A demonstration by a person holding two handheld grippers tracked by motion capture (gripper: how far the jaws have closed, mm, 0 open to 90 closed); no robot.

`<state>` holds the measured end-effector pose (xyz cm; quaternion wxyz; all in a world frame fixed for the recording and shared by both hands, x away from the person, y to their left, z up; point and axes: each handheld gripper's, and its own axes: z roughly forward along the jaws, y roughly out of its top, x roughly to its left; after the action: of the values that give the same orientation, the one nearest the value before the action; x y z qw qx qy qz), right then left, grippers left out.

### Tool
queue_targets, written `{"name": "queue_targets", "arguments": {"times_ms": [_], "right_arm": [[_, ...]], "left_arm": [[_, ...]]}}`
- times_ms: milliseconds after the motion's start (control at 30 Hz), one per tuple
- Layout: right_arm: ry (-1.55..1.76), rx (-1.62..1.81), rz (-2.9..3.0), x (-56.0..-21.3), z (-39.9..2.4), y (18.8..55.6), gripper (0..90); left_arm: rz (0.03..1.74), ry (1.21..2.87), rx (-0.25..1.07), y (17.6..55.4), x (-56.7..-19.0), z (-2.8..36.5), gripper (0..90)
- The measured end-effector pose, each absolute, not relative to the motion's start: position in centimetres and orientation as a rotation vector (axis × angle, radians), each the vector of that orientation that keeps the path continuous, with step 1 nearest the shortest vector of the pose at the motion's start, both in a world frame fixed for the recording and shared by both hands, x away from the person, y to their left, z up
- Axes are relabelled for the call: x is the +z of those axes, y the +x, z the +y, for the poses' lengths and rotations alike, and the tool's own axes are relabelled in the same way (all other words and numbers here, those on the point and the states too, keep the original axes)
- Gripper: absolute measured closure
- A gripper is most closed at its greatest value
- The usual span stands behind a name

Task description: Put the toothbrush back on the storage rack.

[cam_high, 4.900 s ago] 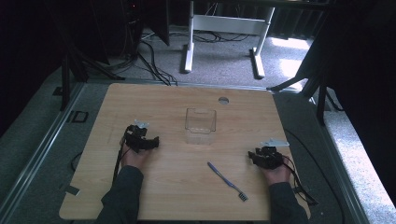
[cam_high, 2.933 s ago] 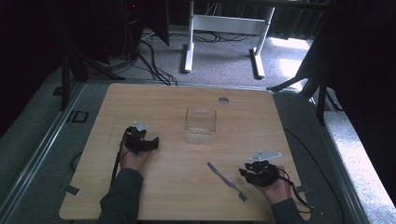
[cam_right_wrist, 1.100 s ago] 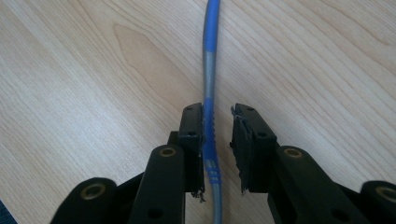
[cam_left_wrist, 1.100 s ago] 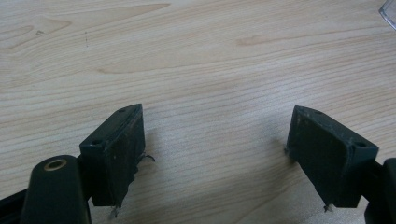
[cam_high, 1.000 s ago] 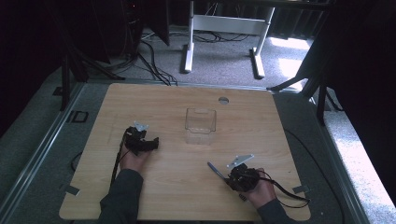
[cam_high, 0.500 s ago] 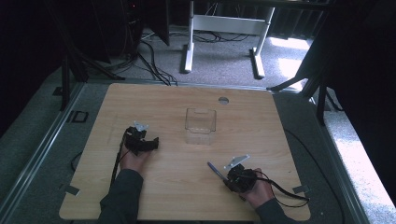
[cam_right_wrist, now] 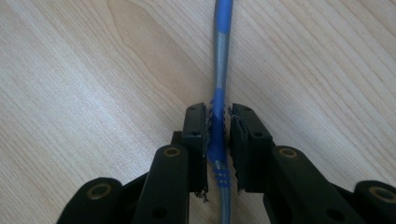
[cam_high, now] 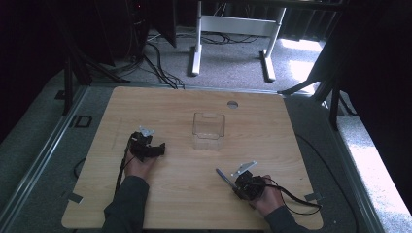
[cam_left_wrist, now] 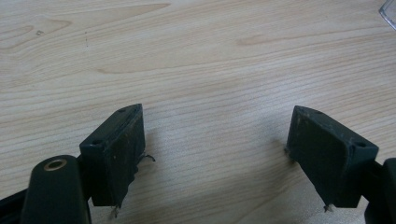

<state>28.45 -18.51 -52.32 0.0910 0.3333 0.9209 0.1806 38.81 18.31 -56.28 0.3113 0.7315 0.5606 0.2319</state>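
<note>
Toothbrush [cam_right_wrist: 220, 93] lay flat on the wooden table [cam_high: 184, 194], blue and grey, near the front right part of the board, and I had the right gripper [cam_right_wrist: 217, 140] down over its handle. In the right gripper view its two black jaws had just been closing and stood nearly together with the ridged blue grip section between them; the pads looked to be pressing on it, though the brush was not yet lifted. In the high view the free end of the handle poked out toward the table's middle from under that gripper [cam_high: 245, 184]. My left gripper [cam_left_wrist: 217, 154] rested on the table at the left, its jaws wide apart over bare wood with nothing between them. A clear plastic box [cam_high: 209, 131] stood empty near the centre, well apart from both hands. I judged the grasp to be just made: lifting the brush, and probably carrying it to the box, remained to be done
</note>
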Motion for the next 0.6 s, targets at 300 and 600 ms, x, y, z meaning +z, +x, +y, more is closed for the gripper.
{"name": "queue_targets", "arguments": {"times_ms": [300, 600], "right_arm": [[0.985, 0.478, 2.76, -52.34, -18.15, 28.61, 77.3], [0.986, 0.424, 2.789, -52.14, -17.93, 29.12, 77.9]], "left_arm": [[1.48, 1.931, 0.612, 38.81, -56.28, 18.32, 19.8], [1.48, 1.93, 0.612, 38.82, -56.28, 18.31, 19.8]]}}
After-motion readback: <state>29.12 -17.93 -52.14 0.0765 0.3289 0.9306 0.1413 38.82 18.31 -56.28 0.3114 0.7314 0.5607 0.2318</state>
